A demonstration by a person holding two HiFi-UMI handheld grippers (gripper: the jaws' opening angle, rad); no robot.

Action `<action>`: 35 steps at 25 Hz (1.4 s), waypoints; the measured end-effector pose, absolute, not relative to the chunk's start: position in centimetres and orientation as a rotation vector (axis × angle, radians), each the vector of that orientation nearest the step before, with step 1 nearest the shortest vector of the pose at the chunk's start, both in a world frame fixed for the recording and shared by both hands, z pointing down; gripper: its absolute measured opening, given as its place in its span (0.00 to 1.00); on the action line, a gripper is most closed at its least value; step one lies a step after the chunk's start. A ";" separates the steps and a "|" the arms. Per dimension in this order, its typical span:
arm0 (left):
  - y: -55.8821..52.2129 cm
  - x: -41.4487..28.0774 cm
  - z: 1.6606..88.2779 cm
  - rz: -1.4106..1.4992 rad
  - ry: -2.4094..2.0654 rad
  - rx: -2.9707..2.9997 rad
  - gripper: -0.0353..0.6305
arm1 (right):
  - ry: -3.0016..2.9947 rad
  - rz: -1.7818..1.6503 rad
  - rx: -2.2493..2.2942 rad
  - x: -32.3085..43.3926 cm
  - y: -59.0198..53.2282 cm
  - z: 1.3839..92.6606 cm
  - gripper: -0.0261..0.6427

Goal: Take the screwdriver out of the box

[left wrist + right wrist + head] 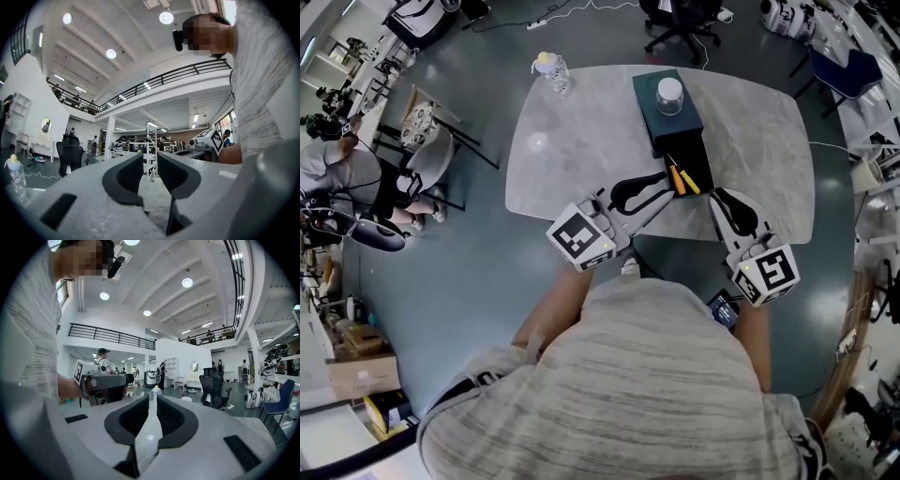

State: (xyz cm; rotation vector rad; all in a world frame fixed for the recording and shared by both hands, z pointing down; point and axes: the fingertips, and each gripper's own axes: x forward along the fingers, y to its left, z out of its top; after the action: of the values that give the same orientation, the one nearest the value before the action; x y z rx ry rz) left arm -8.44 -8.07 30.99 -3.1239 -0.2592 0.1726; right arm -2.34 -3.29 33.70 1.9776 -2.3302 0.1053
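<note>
Orange screwdriver [677, 177], shaft barely visible, in the box [649, 122]; left claw [150, 168] and right claw [153, 411] narrowly apart, empty.

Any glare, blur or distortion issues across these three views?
Head view: sharp, even light, faint glare patch on the table, bowed edges. Left gripper view: heavy fisheye, black corners, ceiling lamps blown out. Right gripper view: same fisheye, lamp glint on table between jaws.

Both forearms reach up from 6 o'clock. The left gripper [662, 186] points toward 2 o'clock, jaws slightly apart, empty; the right gripper [719, 195] points toward 11 o'clock, jaws narrowly apart, empty
</note>
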 end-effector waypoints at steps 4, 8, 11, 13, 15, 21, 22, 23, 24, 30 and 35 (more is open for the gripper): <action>-11.5 -8.6 31.6 0.174 -0.303 -3.131 0.17 | -2.268 0.154 2.009 -1.8 -6.3 34.7 0.06; -13.9 -8.7 32.2 0.176 -0.361 -3.133 0.12 | -2.208 0.191 2.023 -1.5 -8.3 35.4 0.07; -15.1 -8.4 33.0 0.168 -0.387 -3.137 0.11 | -2.175 0.247 2.016 -1.3 -9.4 36.6 0.08; -15.6 -8.2 33.7 0.162 -0.407 -3.144 0.11 | -2.155 0.288 2.008 -1.0 -10.2 37.6 0.09; -16.0 -7.8 34.3 0.150 -0.420 -3.153 0.11 | -2.142 0.320 1.984 -0.7 -11.0 38.5 0.10; -17.4 -5.5 35.7 0.123 -0.380 -3.188 0.11 | -2.133 0.426 1.888 1.3 -13.1 41.1 0.11; -17.8 -5.1 36.0 0.118 -0.372 -3.195 0.11 | -2.129 0.456 1.876 1.7 -13.5 41.6 0.11; -18.2 -4.8 36.2 0.112 -0.365 -3.203 0.11 | -2.123 0.491 1.858 2.1 -13.9 42.2 0.12; -18.6 -4.4 36.5 0.106 -0.359 -3.210 0.11 | -2.115 0.530 1.834 2.4 -14.3 43.0 0.12; -19.2 -1.7 38.4 0.066 -0.328 -3.252 0.11 | -2.064 0.727 1.649 3.5 -15.3 47.8 0.14; -19.6 0.3 40.2 0.042 -0.292 -3.297 0.11 | -2.021 0.824 1.585 4.8 -16.2 50.8 0.14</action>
State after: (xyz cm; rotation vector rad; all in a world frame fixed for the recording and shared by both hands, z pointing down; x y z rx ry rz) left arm 0.25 -19.56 40.22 -3.2974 -0.2922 0.0416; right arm 4.76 -16.19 50.75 1.5845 -2.0210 0.8238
